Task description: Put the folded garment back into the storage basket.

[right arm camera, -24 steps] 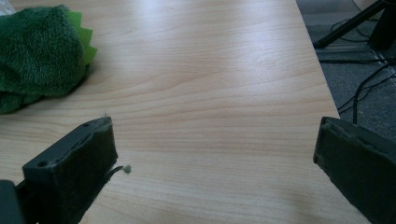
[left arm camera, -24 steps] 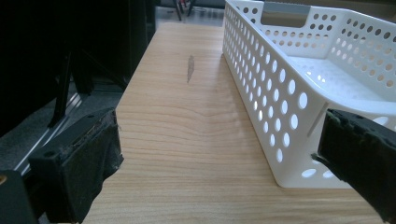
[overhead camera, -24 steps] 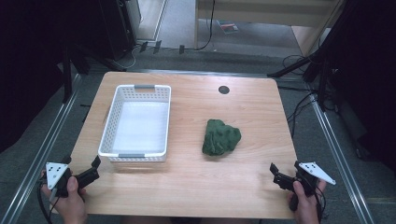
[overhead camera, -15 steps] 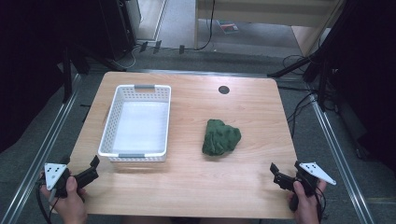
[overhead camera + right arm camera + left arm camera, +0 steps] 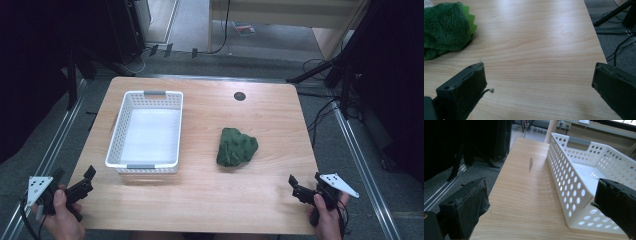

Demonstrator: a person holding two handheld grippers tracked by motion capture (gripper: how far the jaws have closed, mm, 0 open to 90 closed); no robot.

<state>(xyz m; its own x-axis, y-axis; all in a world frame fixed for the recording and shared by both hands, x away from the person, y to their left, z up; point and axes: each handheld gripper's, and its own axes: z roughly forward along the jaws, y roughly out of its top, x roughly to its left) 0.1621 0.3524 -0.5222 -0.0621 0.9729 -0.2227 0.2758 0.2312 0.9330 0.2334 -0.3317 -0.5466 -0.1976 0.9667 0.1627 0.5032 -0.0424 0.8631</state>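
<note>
A crumpled green cloth [image 5: 236, 146] lies on the wooden table [image 5: 210, 200], right of centre; its fuzzy edge fills the upper left of the right gripper view [image 5: 445, 27]. A white perforated basket [image 5: 146, 131] stands empty on the left half, its near wall close in the left gripper view [image 5: 574, 185]. My left gripper [image 5: 86, 181] hovers at the table's front left corner, open and holding nothing, just short of the basket's near left corner. My right gripper [image 5: 295, 186] sits at the front right corner, open and empty, well short of the cloth.
A small dark round grommet [image 5: 240, 96] sits near the table's far edge. Metal rails [image 5: 50, 150] run along both sides, with cables on the floor at the right [image 5: 325, 115]. Dark stands and a wooden frame lie beyond the far edge.
</note>
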